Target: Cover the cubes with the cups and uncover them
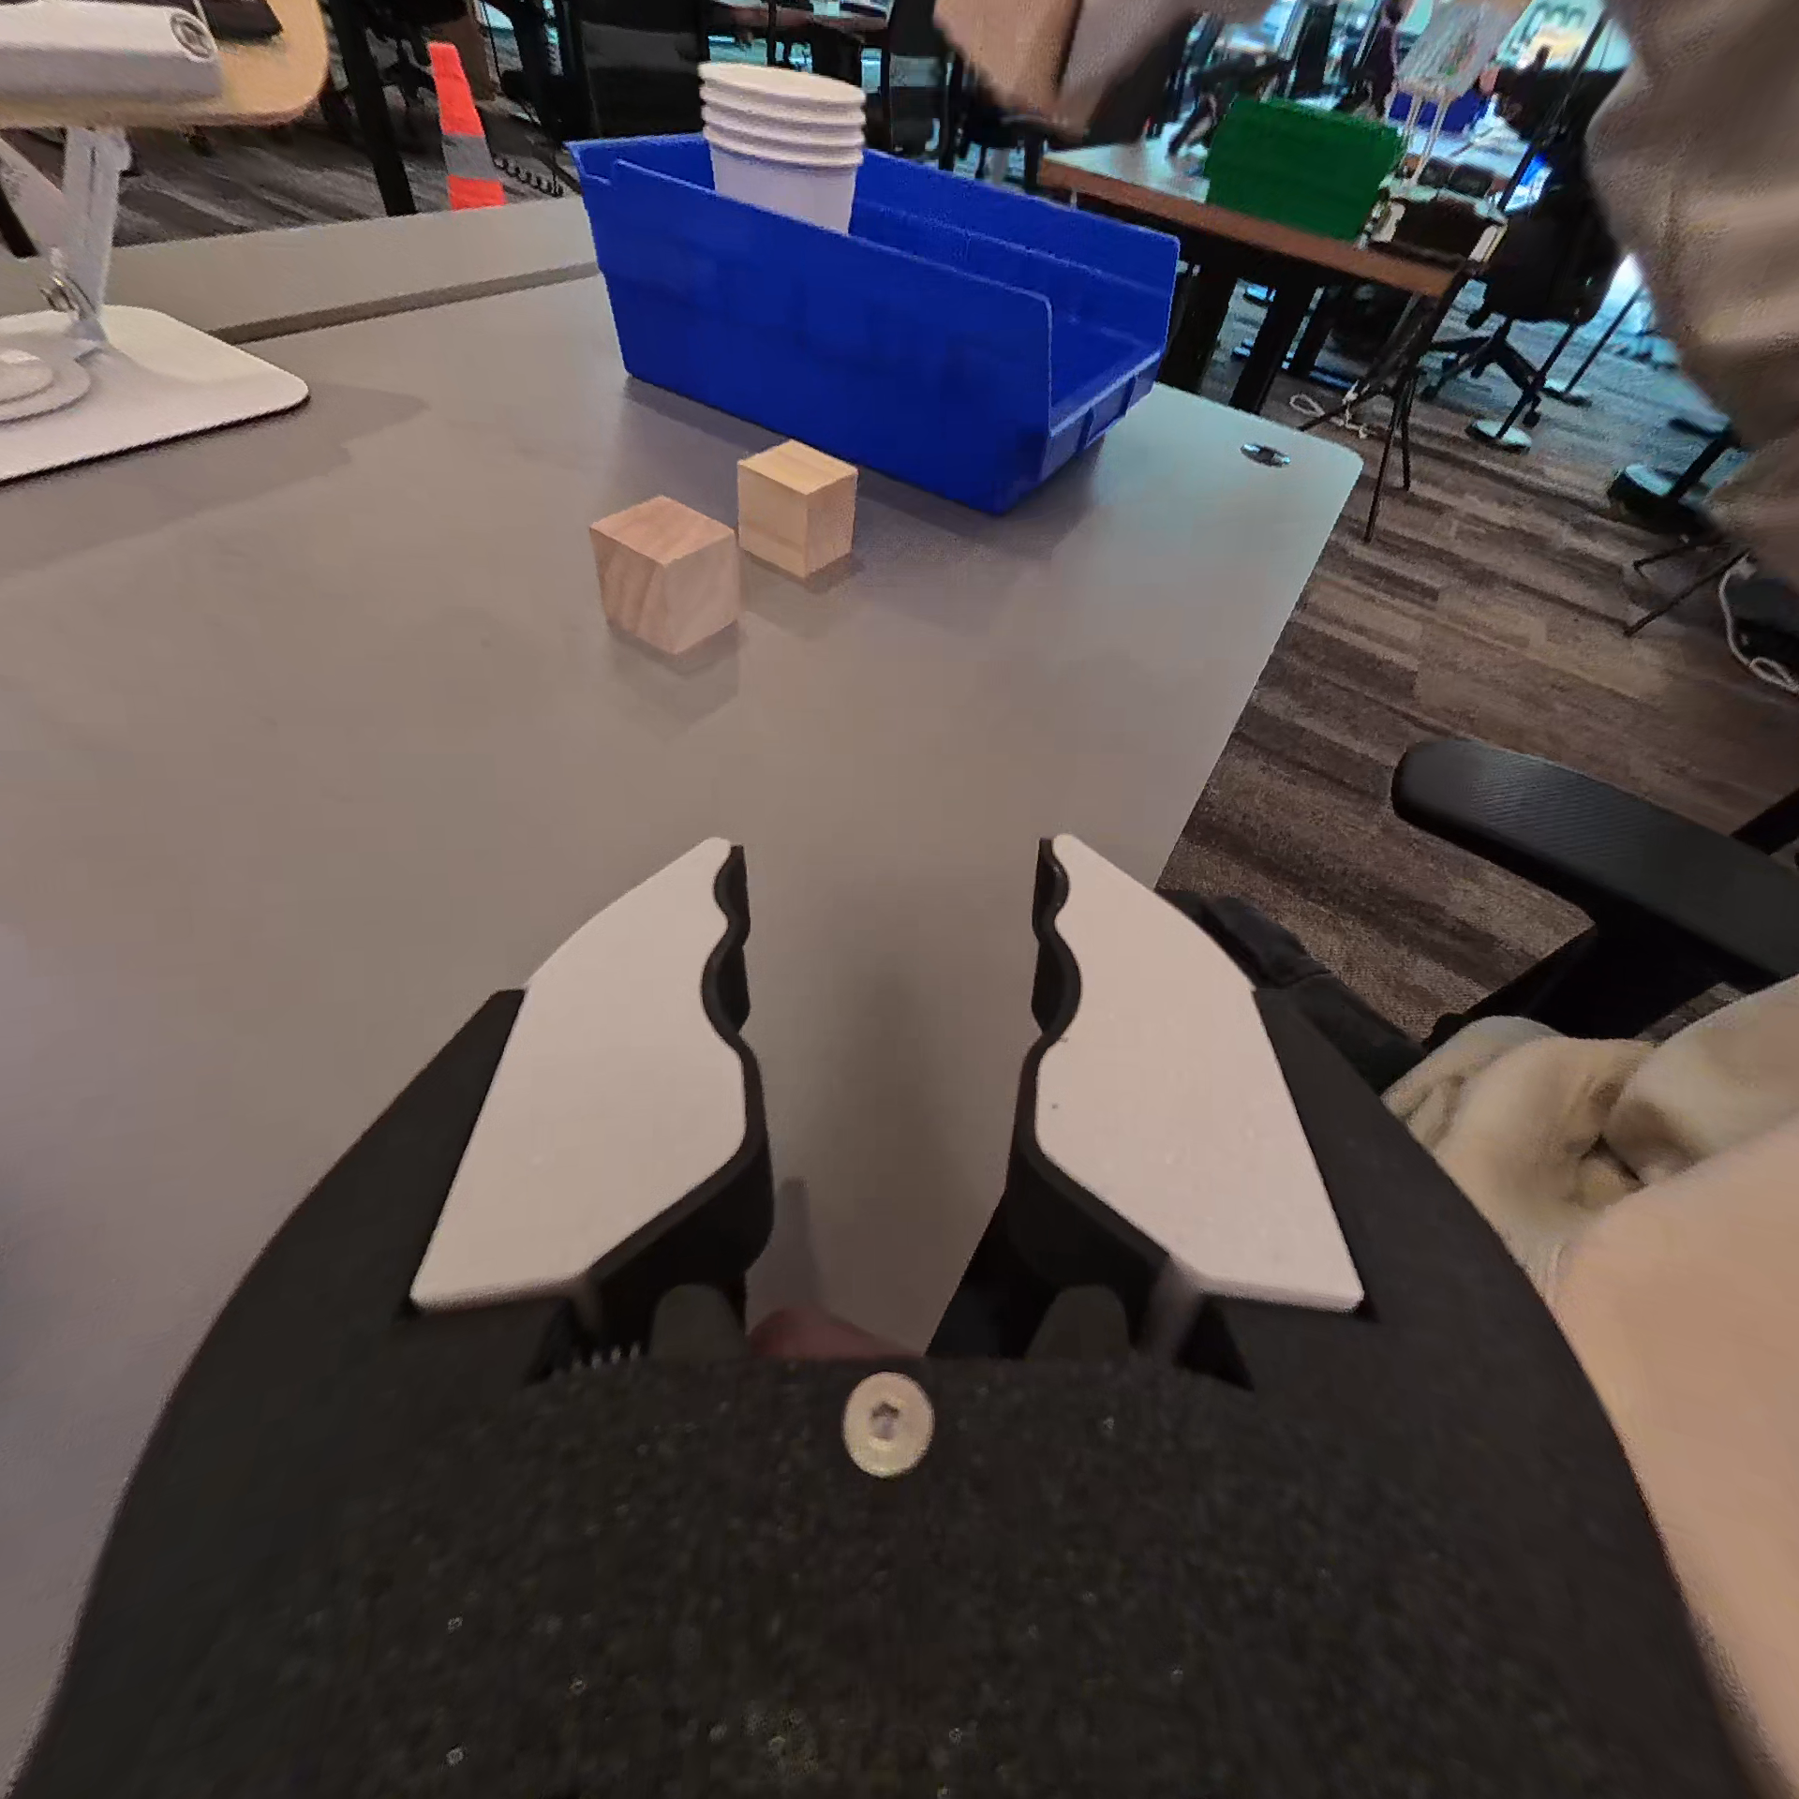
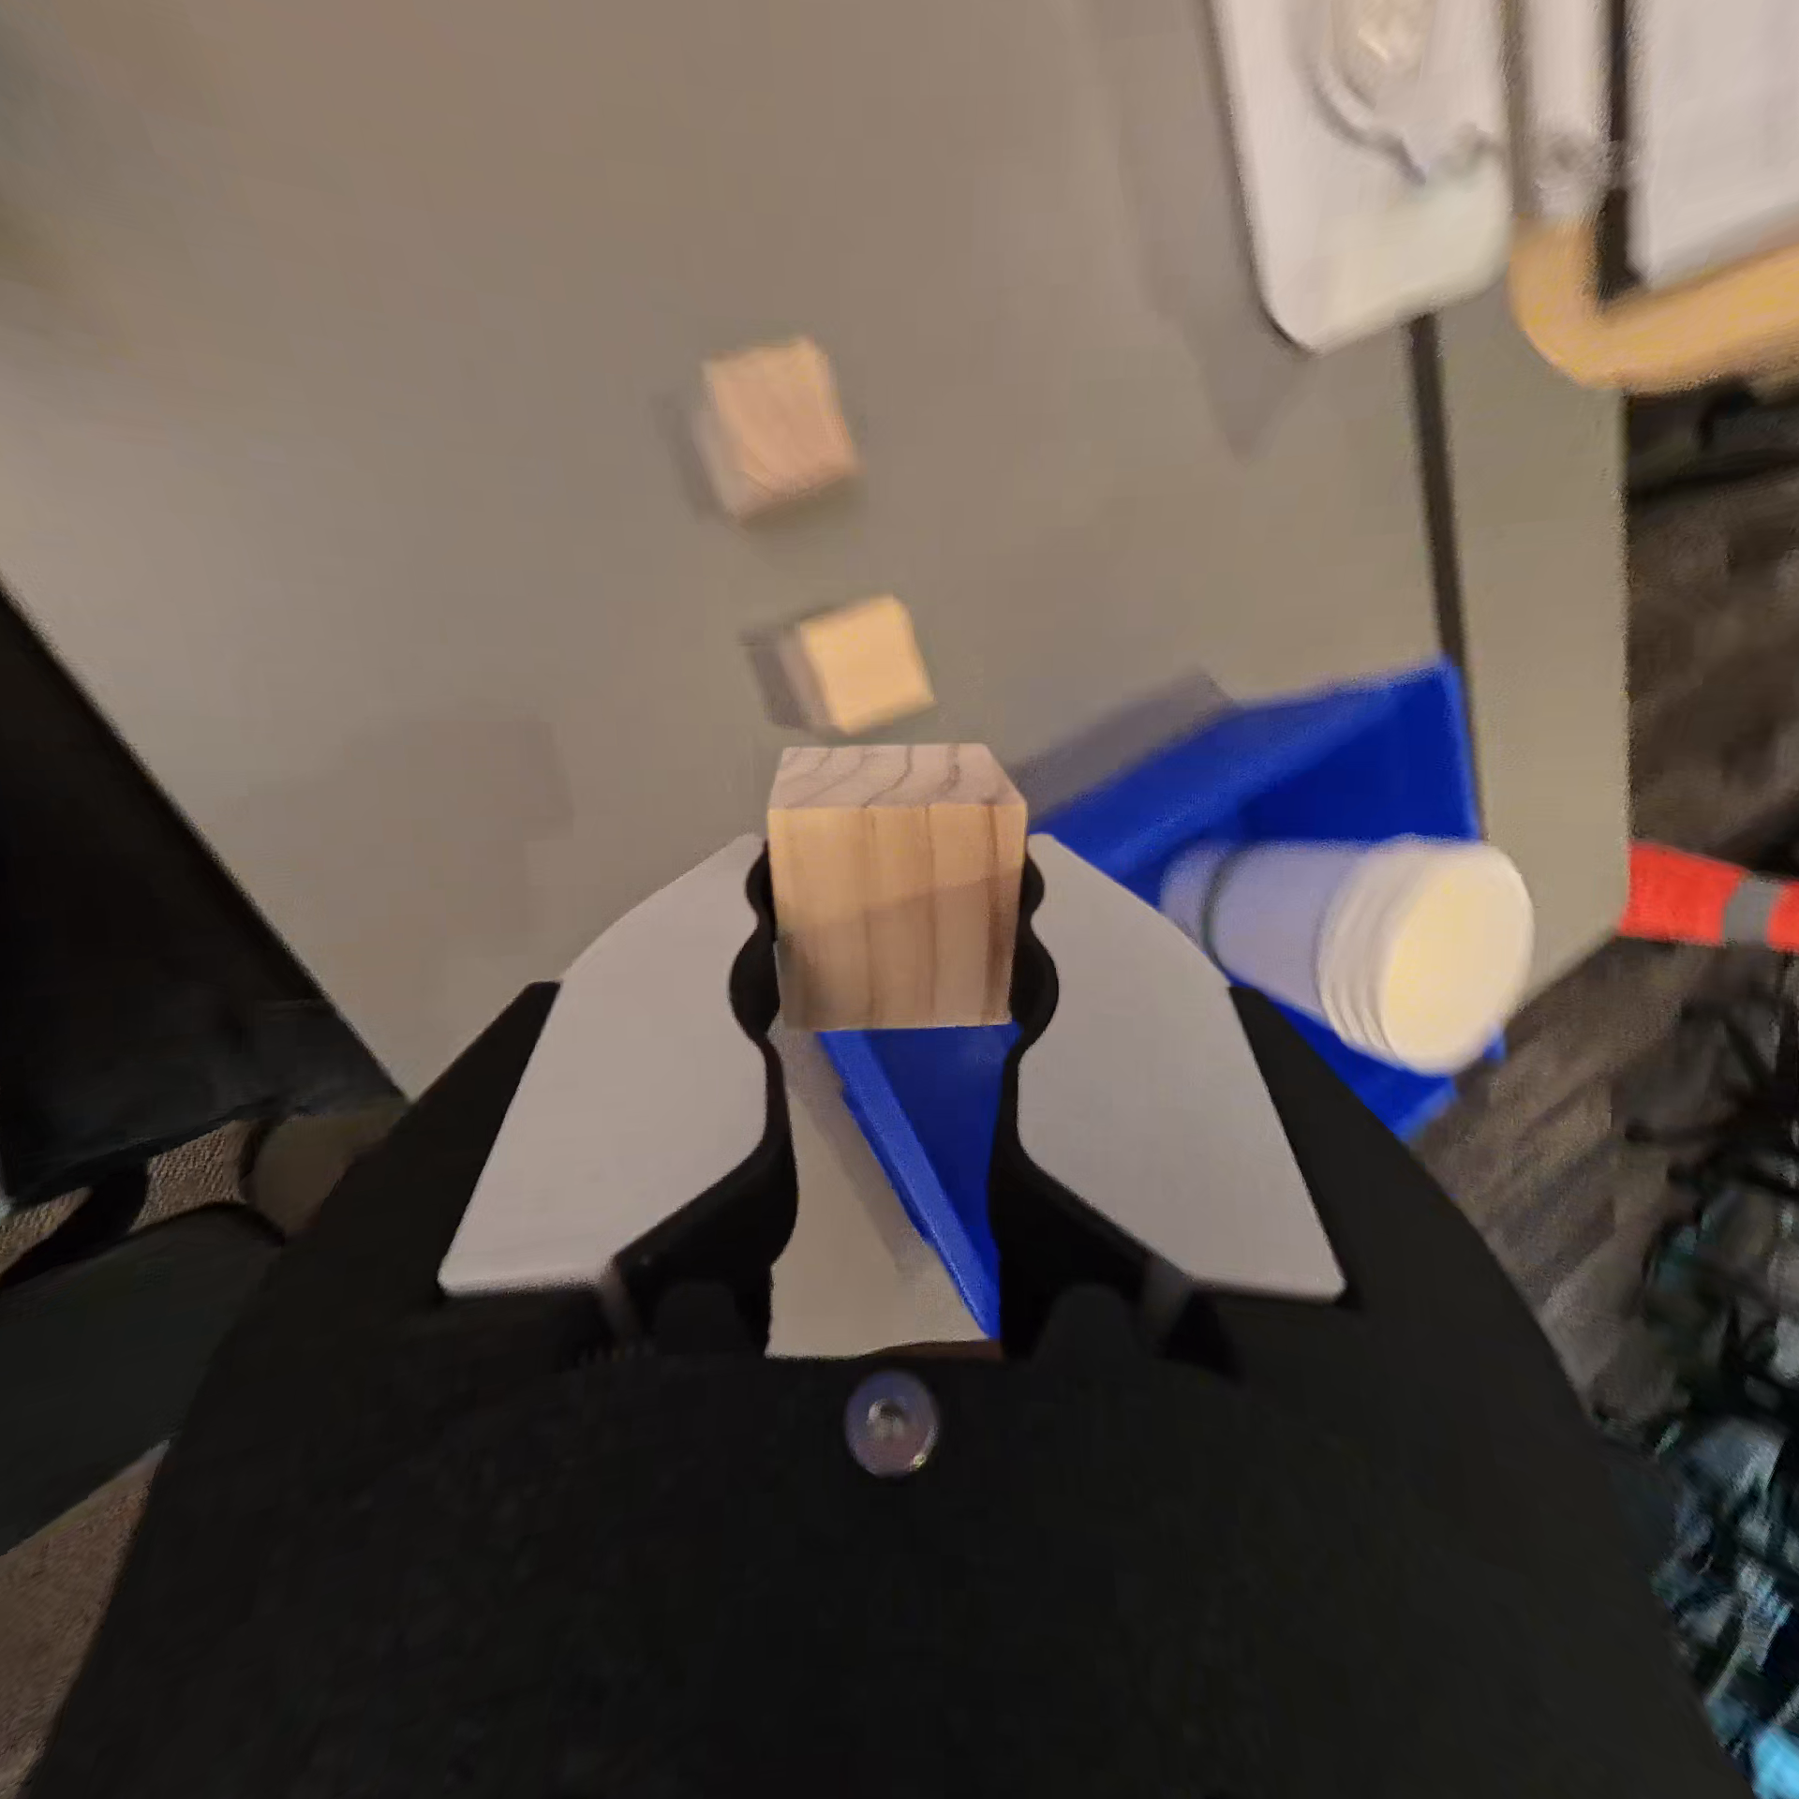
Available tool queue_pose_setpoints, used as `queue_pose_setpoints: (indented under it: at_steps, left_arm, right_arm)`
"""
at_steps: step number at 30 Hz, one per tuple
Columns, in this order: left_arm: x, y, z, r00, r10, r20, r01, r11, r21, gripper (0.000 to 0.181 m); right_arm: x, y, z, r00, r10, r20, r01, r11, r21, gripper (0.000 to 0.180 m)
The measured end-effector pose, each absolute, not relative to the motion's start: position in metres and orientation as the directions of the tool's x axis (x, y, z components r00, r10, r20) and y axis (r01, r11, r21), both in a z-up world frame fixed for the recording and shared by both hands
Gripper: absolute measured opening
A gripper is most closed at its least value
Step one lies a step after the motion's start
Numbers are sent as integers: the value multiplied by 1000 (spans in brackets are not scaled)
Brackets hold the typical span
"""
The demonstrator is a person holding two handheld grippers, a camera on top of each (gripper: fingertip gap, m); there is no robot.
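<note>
Right wrist view: right tool (image 2: pixel 898 910) clamped on a wooden cube (image 2: pixel 896 925), carried high over the grey surface (image 2: pixel 341 389), grain lines running along the fingers. Straight ahead of the tips, two more cubes, nearer (image 2: pixel 862 667) and farther (image 2: pixel 779 433), both bare on the surface. Off to the right of the tips, blue bin (image 2: pixel 1314 769) with the stack of white cups (image 2: pixel 1363 944); stack's long axis upright, mouths up and bases down in the bin, which merely looks tilted toward the lens from above. Background blurred, so cup count hard to call, perhaps five or six.

Left wrist view: left tool (image 1: pixel 891 857) agape and empty, low over the surface, pointing at the two resting cubes (image 1: pixel 667 574) (image 1: pixel 798 506), bin (image 1: pixel 876 331) and cup stack (image 1: pixel 784 146) beyond them.

Judged progress: very early. No cube covered, no cup out of the stack, third cube not yet set down. Left to do: place held cube, pull cups apart, invert over each cube, lift off again.
</note>
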State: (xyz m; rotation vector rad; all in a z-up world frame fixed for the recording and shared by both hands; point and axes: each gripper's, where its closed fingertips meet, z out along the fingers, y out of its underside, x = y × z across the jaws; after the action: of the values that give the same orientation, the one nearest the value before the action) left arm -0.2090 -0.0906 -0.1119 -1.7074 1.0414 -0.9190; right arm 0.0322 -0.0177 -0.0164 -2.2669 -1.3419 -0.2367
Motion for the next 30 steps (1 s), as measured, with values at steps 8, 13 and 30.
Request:
queue_pose_setpoints:
  at_steps: [8, 13, 30]
  left_arm:
    - [-193, -93, -119, 349, -933, 90, -294, -201, -934, 57]
    - [-192, -89, -122, 352, -930, 102, -296, -214, -931, 57]
    - [-231, -48, -122, 623, -781, 55, -251, -265, -931, 56]
  right_arm:
    - [168, 45, -103, 792, 588, 166, 607, -727, -322, 45]
    - [166, 53, -170, 787, 608, 102, 613, -753, -241, 45]
    - [75, -26, -18, 865, 501, -36, 131, -294, -947, 56]
